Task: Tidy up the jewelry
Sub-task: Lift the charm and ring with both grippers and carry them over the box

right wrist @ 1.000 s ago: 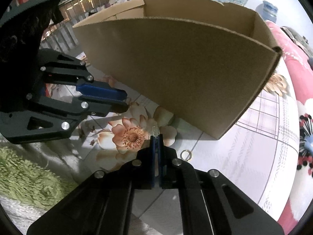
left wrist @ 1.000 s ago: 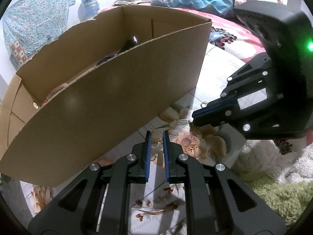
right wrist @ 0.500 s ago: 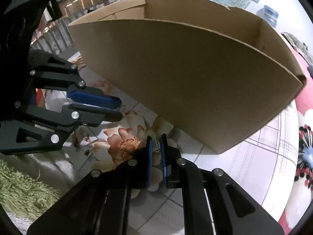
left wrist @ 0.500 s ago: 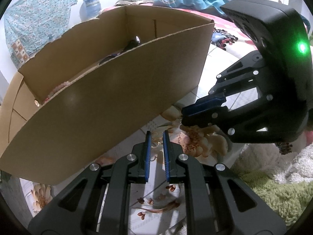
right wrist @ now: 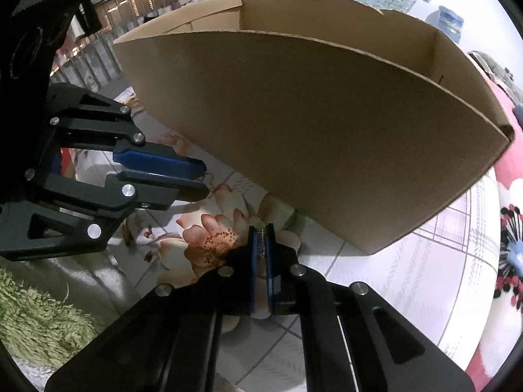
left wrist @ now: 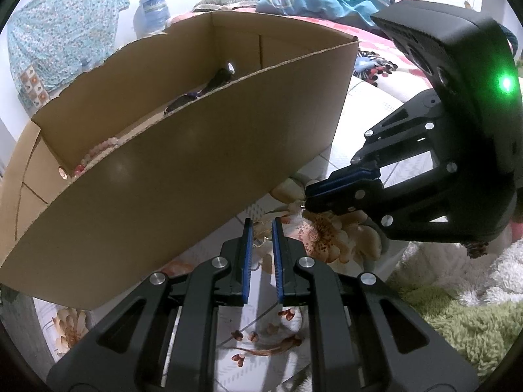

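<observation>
At far left in the left wrist view, one open cardboard box [left wrist: 163, 196] stands on the flowered bedspread [left wrist: 330, 238], its near wall hiding most of the floor. Over the rim show one strand of pink beads [left wrist: 98, 150] and at least one dark piece [left wrist: 219, 78]; whether more lies inside cannot be told.

At centre, the left gripper [left wrist: 262, 225] points down at the cloth with its blue pads a narrow gap apart, pinching nothing. One thin gold chain [left wrist: 261, 240] lies loose on the cloth just beyond the tips. It looks very light, limp and easily tangled. It would be best nipped at a bunched part with the pads flat against the cloth, since a single strand could slip through.

At right, the right gripper [left wrist: 305, 201] hovers near the box's lower corner. Its jaws have just been closing and are now pressed on one small ribbed silver piece [right wrist: 260, 233], held at the very tips. The piece appears stiff, almost weightless and smooth. Such a shallow hold could let it twist out or drop unseen into the pattern, so a slow carry over the box rim seems wise.

Count: two grippers, one box, one chain on the cloth, one silver piece in hand. One green shaggy rug [left wrist: 457, 310] borders the lower right.
</observation>
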Demonstrator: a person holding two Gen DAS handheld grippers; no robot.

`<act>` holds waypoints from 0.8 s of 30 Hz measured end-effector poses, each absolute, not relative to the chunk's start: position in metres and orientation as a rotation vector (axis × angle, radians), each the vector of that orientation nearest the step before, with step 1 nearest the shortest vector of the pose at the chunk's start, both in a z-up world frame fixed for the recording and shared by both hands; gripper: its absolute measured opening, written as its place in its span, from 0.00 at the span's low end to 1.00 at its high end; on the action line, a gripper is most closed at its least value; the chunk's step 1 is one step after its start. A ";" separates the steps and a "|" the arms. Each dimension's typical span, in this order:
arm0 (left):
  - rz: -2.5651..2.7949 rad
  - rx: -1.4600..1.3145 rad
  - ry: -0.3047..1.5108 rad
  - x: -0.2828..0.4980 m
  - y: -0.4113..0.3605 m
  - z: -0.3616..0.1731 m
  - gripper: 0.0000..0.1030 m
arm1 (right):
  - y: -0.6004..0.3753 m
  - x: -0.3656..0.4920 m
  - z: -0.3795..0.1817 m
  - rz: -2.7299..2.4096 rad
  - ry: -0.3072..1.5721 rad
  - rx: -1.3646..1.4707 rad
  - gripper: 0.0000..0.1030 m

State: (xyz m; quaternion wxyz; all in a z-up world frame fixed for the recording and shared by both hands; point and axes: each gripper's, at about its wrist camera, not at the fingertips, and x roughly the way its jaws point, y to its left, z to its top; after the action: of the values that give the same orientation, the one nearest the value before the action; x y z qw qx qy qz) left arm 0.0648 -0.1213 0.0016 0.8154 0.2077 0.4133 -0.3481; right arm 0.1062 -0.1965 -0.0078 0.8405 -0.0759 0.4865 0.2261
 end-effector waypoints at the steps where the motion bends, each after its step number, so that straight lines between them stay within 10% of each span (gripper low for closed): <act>1: -0.742 0.444 0.879 0.064 -0.121 0.002 0.10 | -0.197 0.105 -0.006 0.474 1.024 -0.156 0.05; 24: -0.852 0.277 0.669 0.049 -0.086 0.108 0.10 | -0.213 0.071 0.108 0.429 0.684 -0.054 0.05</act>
State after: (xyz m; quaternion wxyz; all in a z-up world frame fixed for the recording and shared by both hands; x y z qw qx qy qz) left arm 0.0491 -0.0857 0.1082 0.8478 0.1314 0.3174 -0.4040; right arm 0.0705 -0.2134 0.1082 0.9193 -0.0261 0.3326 0.2088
